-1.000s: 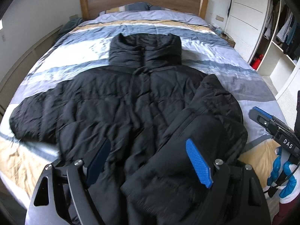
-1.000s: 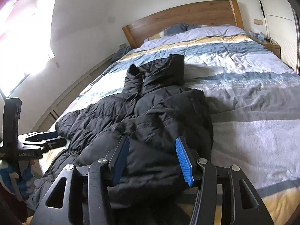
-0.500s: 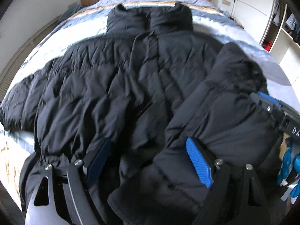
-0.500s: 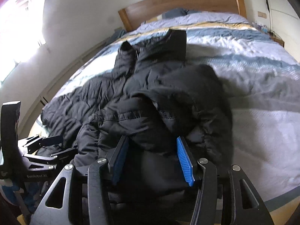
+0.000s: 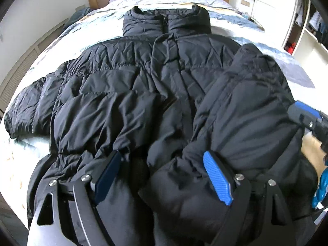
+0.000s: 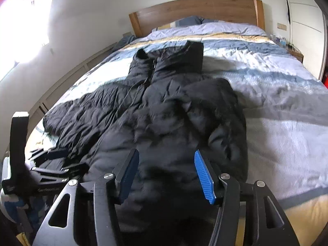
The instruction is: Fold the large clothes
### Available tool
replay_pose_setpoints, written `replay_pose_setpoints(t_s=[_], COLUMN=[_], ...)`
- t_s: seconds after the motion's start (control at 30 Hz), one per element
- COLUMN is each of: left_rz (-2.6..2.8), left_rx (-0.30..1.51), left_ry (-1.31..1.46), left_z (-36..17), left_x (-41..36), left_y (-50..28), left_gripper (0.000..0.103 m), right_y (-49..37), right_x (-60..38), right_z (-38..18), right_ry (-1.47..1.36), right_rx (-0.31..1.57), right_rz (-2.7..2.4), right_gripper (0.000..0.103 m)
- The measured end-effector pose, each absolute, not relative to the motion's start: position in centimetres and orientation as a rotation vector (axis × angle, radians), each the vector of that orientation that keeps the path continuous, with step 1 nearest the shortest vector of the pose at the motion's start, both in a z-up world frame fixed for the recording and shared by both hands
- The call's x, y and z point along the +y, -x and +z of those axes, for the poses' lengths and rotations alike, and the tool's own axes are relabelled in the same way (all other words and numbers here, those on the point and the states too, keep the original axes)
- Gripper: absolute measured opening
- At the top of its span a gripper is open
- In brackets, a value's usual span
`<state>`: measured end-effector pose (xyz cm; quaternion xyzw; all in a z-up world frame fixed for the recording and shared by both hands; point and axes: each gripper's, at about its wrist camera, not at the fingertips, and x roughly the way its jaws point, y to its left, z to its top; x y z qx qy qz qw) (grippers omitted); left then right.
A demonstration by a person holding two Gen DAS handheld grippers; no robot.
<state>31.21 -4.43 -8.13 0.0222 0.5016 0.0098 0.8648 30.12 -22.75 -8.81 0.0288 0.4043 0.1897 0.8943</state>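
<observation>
Lying front-up across the striped bed [image 6: 276,123], the black puffer jacket [image 5: 127,102] has its collar toward the wooden headboard [image 6: 194,10], one sleeve spread out flat and the other folded over its front. The left gripper [image 5: 162,176] has its jaws wide apart over the hem, gripping nothing. The right gripper [image 6: 166,172] has jaws opening, jacket fabric between them. Small lettering on the left gripper's body is unreadable.

Looking into a home bedroom: striped duvet [image 6: 266,86] covering bed, wooden headboard [image 6: 196,10] upper centre, open wardrobe [image 5: 307,32] upper right.
</observation>
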Motion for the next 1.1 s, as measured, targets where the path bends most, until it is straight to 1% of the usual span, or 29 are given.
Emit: replay_pose_setpoints(t_s=[0.13,0.27,0.43,0.6,0.77,0.97,1.1], left_rz=[0.01,0.02,0.057,0.077,0.071,0.095,0.156], left_rx=[1.038,0.981,0.92,0.811,0.71,0.657,0.614], left_ry=[-0.034,-0.02,0.026,0.02,0.054,0.13,0.176], left_z=[-6.7,-3.8,-0.6,3.1,7.6,11.3,13.5], left_x=[-3.7,-1.6,1.3,3.8,7.9,13.9,18.5], left_y=[-29.7,-27.1,-23.9,-19.6,-15.5,-12.9,-12.1], left_gripper=[0.082,0.082,0.082,0.082,0.082,0.082,0.082], right_y=[-29.4,-27.4,-24.2,-20.6,-16.3,-12.6,-11.4], right_x=[-22.4,-23.4,-23.2,-22.0,-21.0,-20.1,-19.3], right_z=[-10.0,-8.6,-6.1,-2.4,2.4,8.1,10.5], right_ry=[-0.058,-0.115,-0.108,-0.084,-0.073,-0.04,-0.039], right_rx=[0.893,0.882,0.851,0.787,0.688,0.582,0.536], right_rz=[0.351,0.305,0.279,0.274,0.273,0.264,0.268], right_gripper=[0.057,0.057,0.057,0.057,0.06,0.062,0.065])
